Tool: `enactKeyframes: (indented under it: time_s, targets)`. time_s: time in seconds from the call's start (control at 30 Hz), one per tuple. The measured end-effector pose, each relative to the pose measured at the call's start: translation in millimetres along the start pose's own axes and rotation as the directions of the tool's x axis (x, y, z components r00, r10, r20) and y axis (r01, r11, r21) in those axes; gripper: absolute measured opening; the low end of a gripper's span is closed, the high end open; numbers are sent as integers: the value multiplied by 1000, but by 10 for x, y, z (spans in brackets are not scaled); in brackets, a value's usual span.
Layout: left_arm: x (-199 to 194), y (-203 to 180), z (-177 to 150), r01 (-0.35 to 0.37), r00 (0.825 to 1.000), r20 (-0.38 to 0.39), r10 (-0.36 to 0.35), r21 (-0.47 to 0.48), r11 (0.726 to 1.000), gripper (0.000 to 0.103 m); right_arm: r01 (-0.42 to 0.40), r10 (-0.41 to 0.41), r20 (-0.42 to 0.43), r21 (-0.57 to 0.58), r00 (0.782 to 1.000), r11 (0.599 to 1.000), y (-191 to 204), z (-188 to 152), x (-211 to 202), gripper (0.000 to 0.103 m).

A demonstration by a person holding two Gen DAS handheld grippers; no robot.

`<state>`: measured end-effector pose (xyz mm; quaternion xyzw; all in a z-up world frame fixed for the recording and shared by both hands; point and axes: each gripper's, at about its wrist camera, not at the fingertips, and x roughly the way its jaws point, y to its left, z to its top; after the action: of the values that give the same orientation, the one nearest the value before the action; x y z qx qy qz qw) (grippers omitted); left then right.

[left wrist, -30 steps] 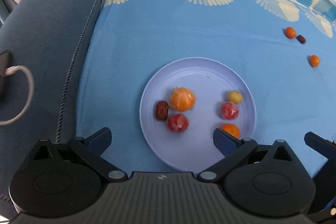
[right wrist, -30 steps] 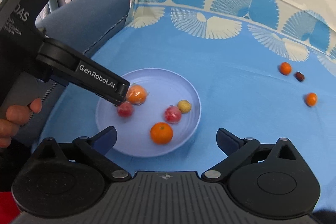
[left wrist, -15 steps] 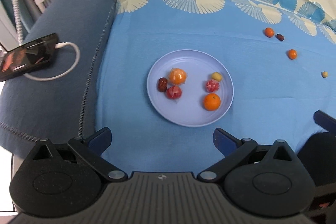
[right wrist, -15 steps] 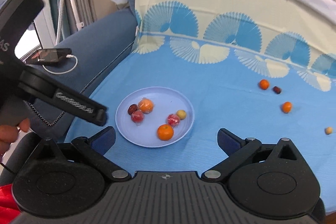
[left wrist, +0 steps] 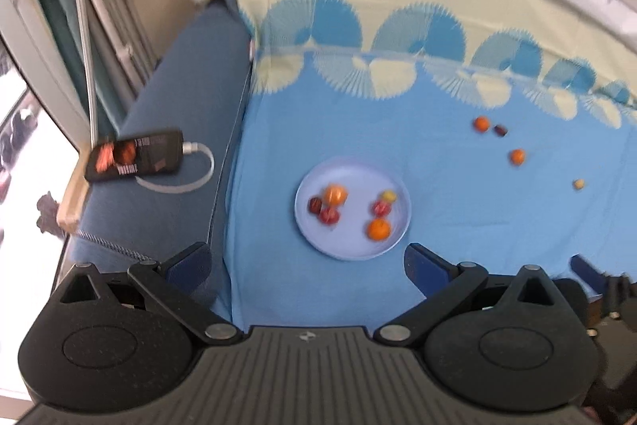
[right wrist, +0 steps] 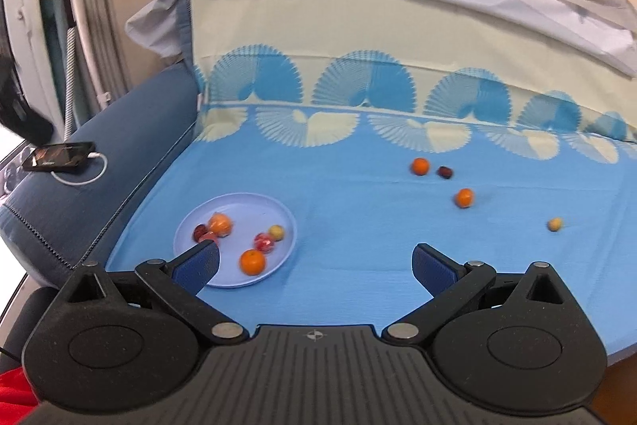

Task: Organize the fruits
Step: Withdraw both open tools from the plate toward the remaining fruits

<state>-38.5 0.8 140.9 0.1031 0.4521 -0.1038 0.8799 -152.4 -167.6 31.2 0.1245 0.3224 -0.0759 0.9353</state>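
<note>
Pale blue plate (left wrist: 352, 249): lies flat on the blue cloth (left wrist: 358, 130) that covers the sofa seat; taken here as the landmark.

On the plate, six pieces: a dark red date (left wrist: 315, 204) at its left side, touching or nearly touching a wrapped orange fruit (left wrist: 335, 194) and a wrapped red fruit (left wrist: 329, 215); towards the right side, a small yellow fruit (left wrist: 388, 196), a second wrapped red fruit (left wrist: 380, 208) just beside it, and a bare mandarin (left wrist: 378, 229) nearest the front rim.

Off the plate, on the cloth to its right and well apart from it: a small orange (right wrist: 420, 166) with a dark date (right wrist: 445, 171) just beside it; another small orange (right wrist: 464, 197) nearer; a small yellow fruit (right wrist: 554, 224) farthest right.

Left of the plate, on the bare sofa arm (left wrist: 179, 114): a phone (left wrist: 135, 162) with a white cable (left wrist: 187, 182) plugged in.

Left tool (left wrist: 306, 265): released, jaws spread wide, holding nothing, raised above the plate's front edge.

Right tool (right wrist: 314, 261): likewise released and empty, raised in front of the plate, its left finger overlapping the plate's rim in view.
</note>
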Motion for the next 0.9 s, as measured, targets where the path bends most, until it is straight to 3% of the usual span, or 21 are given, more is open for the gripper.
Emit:
enactKeyframes:
  time_s: [0.2, 0.37, 0.5, 0.9]
  targets:
    - [-823, -296, 291, 49, 990, 129, -62, 98, 994, 103, 42, -43, 16, 24, 999, 999, -155, -8, -100, 102]
    - [-1362, -506, 477, 151, 959, 222, -178, 132, 980, 103, 82, -83, 9, 55, 997, 995, -306, 5, -98, 102]
    - [-1530, -620, 511, 184, 942, 261, -212, 130, 974, 103, 88, -88, 2, 77, 996, 993, -378, 7, -66, 102]
    - [-1505, -761, 688, 210, 929, 288, -232, 105, 972, 103, 84, -80, -44, 114, 996, 990, -527, -41, 140, 102]
